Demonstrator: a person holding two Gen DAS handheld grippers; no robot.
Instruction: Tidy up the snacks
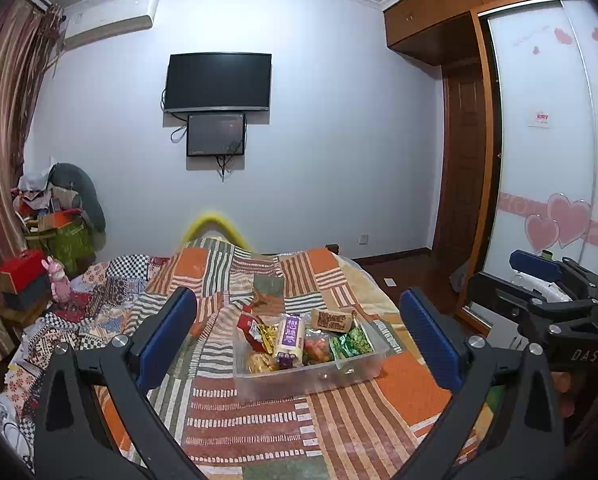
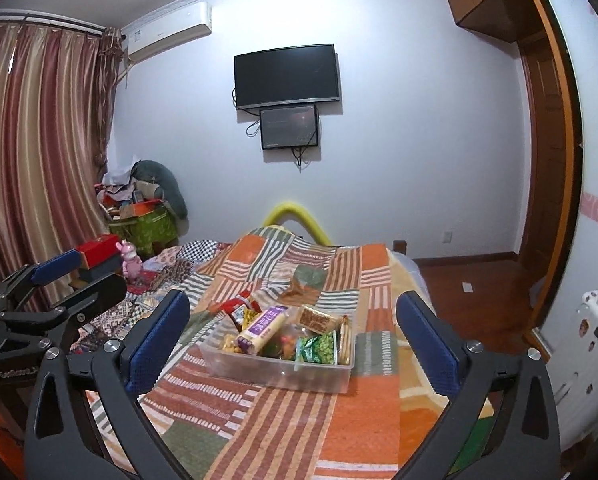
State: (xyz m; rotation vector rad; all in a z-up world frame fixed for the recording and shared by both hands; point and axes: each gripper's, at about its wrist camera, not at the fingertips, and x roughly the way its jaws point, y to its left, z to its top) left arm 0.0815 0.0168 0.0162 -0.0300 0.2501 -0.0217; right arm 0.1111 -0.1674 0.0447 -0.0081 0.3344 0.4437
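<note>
Snacks in a clear rectangular plastic bin [image 1: 341, 376] are sitting on a bed covered by an orange, green and white striped patchwork blanket [image 1: 259, 432]. Lying across the heap is a long cream packet with a purple label [image 1: 290, 338], with a crinkly green packet [image 1: 353, 342] beside it and a brown printed bar [image 1: 333, 319] leaning on the far rim. A red wrapper [image 1: 249, 322] is poking over the bin's left edge. The left gripper [image 1: 299, 336] is hovering in front of the bin, jaws spread wide and gripping nothing. The right gripper [image 2: 293, 338] is hovering likewise, jaws released and bare. A black wall-mounted television [image 1: 219, 82] is hanging on the far wall
</note>
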